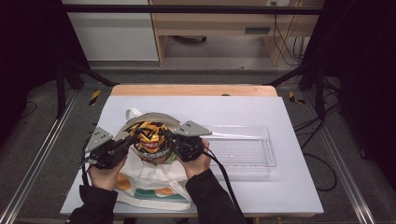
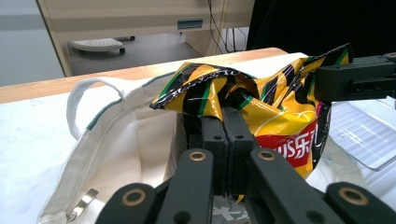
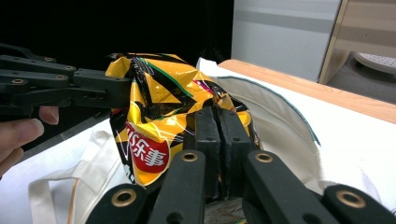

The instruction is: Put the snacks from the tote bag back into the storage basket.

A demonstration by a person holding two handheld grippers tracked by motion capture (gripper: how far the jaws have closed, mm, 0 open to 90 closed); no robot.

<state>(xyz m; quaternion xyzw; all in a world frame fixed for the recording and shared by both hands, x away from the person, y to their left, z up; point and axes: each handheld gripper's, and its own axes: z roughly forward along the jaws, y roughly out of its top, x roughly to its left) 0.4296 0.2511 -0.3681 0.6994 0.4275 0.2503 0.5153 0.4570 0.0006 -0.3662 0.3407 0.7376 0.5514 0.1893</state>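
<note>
Seen from the high view, a person is standing at a table (image 1: 289, 186) covered in a pale sheet and is working with a gripper in each hand. The left gripper (image 1: 127, 142) and the right gripper (image 1: 169, 138) are both pinching a yellow-and-black chip bag (image 1: 148, 135), one at each side of its crumpled top. The chip bag is sitting in the mouth of a white cloth bag (image 1: 149, 179) that is lying flat near the front edge of the table, with one handle (image 1: 133, 113) looping away toward the far side. A clear plastic tray (image 1: 247, 151) is resting on the table just to the right of the right gripper, apart from the cloth bag.

In the left gripper view, the left gripper (image 2: 227, 122) is showing its jaws pressed together on a fold of the chip bag (image 2: 280, 112), while the other gripper is gripping the bag's far corner at the right edge. The cloth bag (image 2: 116, 140) is lying open beneath, its handle (image 2: 91, 91) arching at the left, and the tray (image 2: 364, 135) is lying at the right.

In the right gripper view, the right gripper (image 3: 217, 120) is likewise clamping the foil of the chip bag (image 3: 154, 121) with its jaws nearly together. The other gripper is reaching in from the left and is holding the bag's upper corner, with fingers (image 3: 18, 133) of the person's hand beside it. The cloth bag (image 3: 275, 121) is spreading out behind and below.
</note>
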